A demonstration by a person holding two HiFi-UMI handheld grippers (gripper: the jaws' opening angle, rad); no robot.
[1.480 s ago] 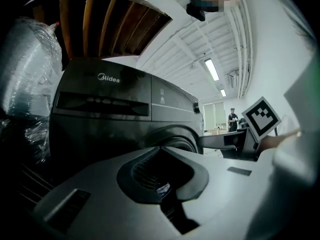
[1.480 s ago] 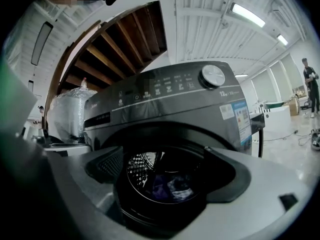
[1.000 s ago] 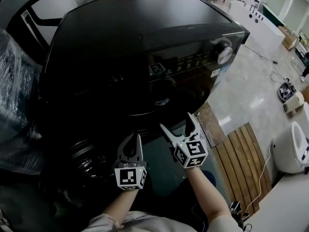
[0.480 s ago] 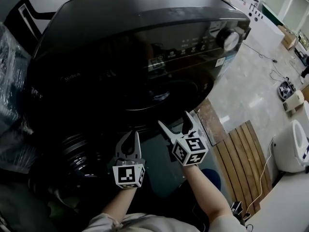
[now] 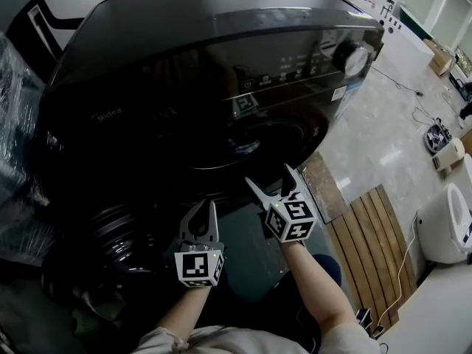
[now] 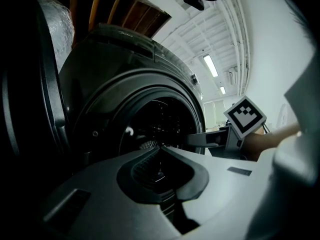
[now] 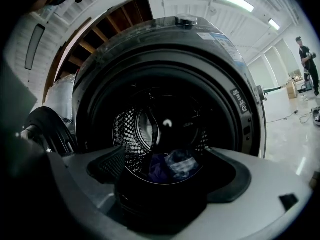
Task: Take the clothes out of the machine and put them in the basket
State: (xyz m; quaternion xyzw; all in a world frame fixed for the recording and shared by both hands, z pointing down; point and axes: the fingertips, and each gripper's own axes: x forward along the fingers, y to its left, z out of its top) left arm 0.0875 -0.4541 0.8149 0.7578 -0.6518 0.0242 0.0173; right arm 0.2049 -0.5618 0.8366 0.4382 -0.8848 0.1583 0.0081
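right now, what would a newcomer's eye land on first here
The big glossy black washing machine fills the head view. In the right gripper view its open drum gapes, with a bluish bundle of clothes at the bottom. Before the opening hang the left claw, shut, and the right claw, spread wide and empty.

The pale glossy floor (image 5: 383,146) carries the black washing machine (image 5: 206,72); a slatted wooden board (image 5: 372,242) lies at its four o'clock.
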